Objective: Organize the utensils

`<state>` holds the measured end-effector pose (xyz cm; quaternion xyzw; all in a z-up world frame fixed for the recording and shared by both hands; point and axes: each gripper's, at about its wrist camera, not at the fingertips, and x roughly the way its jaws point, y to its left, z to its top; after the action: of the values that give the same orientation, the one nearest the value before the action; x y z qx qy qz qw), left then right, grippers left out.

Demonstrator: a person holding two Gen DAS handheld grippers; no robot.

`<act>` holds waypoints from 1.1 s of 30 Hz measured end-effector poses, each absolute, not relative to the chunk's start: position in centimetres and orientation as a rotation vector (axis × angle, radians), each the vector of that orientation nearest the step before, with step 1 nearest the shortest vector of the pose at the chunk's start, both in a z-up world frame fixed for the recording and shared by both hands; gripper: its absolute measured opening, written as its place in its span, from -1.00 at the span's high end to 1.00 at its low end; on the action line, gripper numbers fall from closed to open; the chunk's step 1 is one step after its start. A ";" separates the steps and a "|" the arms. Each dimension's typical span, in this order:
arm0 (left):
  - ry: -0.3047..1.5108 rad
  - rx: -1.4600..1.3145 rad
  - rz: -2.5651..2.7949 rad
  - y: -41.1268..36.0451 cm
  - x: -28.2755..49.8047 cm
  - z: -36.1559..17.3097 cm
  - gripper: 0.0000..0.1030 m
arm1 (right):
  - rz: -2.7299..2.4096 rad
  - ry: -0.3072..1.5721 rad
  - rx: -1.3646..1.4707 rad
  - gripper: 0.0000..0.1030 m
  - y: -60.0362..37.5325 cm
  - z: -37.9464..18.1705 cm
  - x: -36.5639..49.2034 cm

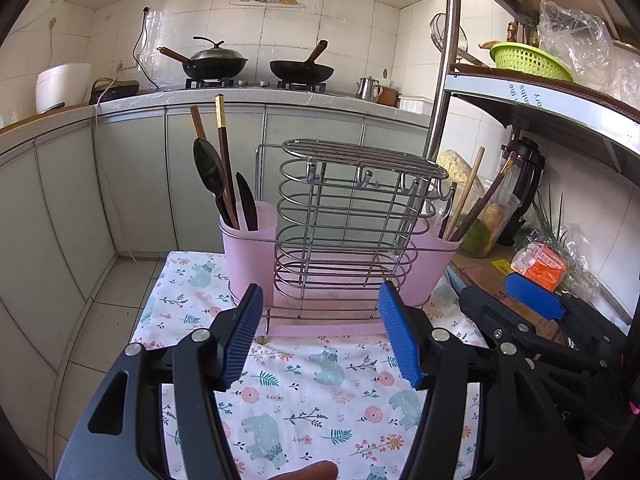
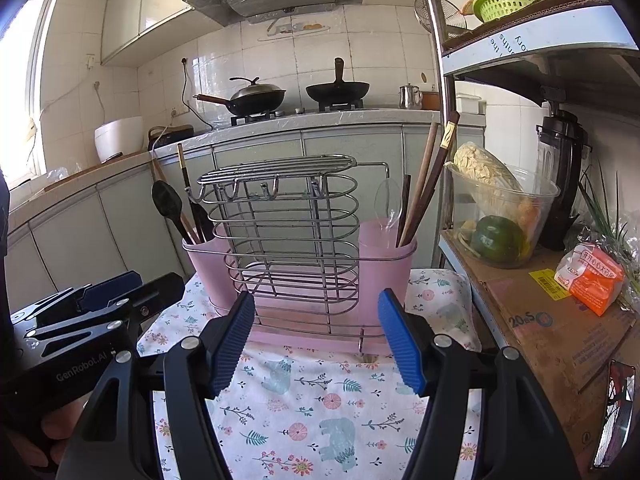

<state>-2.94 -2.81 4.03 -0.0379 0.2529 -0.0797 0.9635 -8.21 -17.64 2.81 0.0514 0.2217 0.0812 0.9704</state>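
A wire utensil rack (image 1: 344,224) (image 2: 288,236) stands on a floral cloth (image 1: 320,392) (image 2: 312,408), with a pink cup at each end. The left pink cup (image 1: 248,252) (image 2: 208,272) holds a black spoon (image 1: 208,172) (image 2: 167,200), a black knife (image 1: 246,200) and dark chopsticks (image 1: 224,140). The right pink cup (image 1: 430,268) (image 2: 390,256) holds chopsticks (image 1: 466,196) (image 2: 430,176) and a clear spoon (image 2: 387,200). My left gripper (image 1: 320,336) is open and empty, just in front of the rack. My right gripper (image 2: 316,340) is open and empty, also in front of the rack.
A metal shelf (image 2: 540,320) stands to the right with a cardboard box, a bowl of vegetables (image 2: 500,216), a blender (image 2: 564,176) and an orange packet (image 2: 592,276). A counter with two woks (image 1: 256,64) is behind. Tiled floor lies to the left (image 1: 100,320).
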 end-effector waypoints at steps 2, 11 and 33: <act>0.515 -0.074 -0.163 -2.8 -2.9 4.0 -0.17 | 0.164 0.449 0.105 -0.23 -17.6 2.8 -8.2; 0.518 -0.073 -0.164 -2.7 -2.8 3.9 -0.17 | 0.167 0.456 0.103 -0.23 -17.5 2.6 -7.9; 0.522 -0.073 -0.162 -2.8 -2.6 3.9 -0.17 | 0.167 0.464 0.102 -0.23 -17.5 2.0 -7.7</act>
<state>-2.64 -2.81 3.90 -0.0360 0.2576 -0.0798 0.9623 -7.74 -17.46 2.04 0.0506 0.2295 0.0825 0.9685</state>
